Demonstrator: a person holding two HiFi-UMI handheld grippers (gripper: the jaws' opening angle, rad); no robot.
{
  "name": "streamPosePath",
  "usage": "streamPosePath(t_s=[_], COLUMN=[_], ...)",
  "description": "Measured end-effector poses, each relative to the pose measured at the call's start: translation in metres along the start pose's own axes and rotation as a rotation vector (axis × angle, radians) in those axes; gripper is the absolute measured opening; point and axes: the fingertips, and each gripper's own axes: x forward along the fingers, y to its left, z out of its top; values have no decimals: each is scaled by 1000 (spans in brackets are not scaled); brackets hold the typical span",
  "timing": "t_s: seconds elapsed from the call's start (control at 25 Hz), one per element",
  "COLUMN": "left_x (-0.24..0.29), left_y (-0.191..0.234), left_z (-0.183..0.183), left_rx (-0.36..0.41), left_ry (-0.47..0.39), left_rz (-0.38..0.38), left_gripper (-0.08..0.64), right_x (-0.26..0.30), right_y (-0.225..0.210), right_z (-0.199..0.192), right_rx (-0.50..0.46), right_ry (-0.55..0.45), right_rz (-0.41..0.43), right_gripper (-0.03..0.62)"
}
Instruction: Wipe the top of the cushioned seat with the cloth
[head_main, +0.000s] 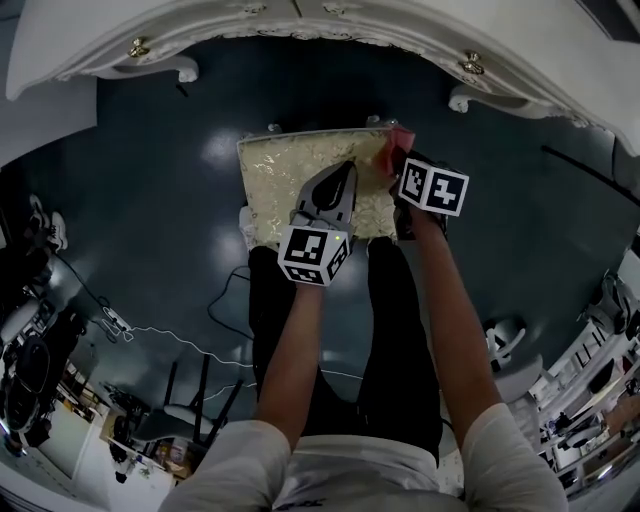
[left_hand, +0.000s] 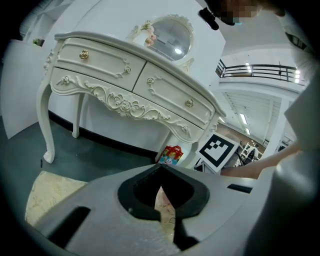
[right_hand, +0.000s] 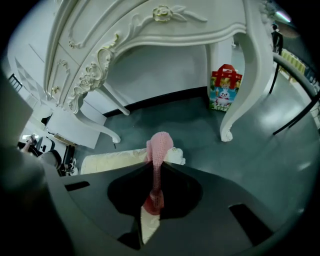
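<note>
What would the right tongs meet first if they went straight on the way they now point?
Likely the dark floor just past the seat corner, under the dressing table, cloth first; depth is unclear.

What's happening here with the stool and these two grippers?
A person holds a gripper in each hand over the cushioned seat, which stands in front of a white dressing table. The right gripper is shut on a pink cloth at the seat's far right corner. The left gripper is shut and empty, pointing over the seat top.
</note>
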Motion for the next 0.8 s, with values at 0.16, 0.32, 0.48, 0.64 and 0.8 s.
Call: streamPosePath(t_s=[0.16,0.32,0.48,0.64,0.8], left_x=[-2,-12,-39,-78,-121], left_y=[-3,-4,22,64,115], left_z=[-1,-4,0,2,10], left_rx=[-10,-18,-39,-41,-37], left_ry=[-7,-6,-18,-19,-32], left_rz=[3,6,53,108,159], left_gripper=[12,12,12,12,12], right_x=[0,-6,-19,-11,17], right_y=[-24,-27,22,106,191], right_z=[-5,-6,3,-14,-48], right_rx=[17,34,24,8,-24], right_ry=[22,11,-51,-53,0], right_rz=[-32,-33,30,150,242], right_gripper=[28,27,28,28,28])
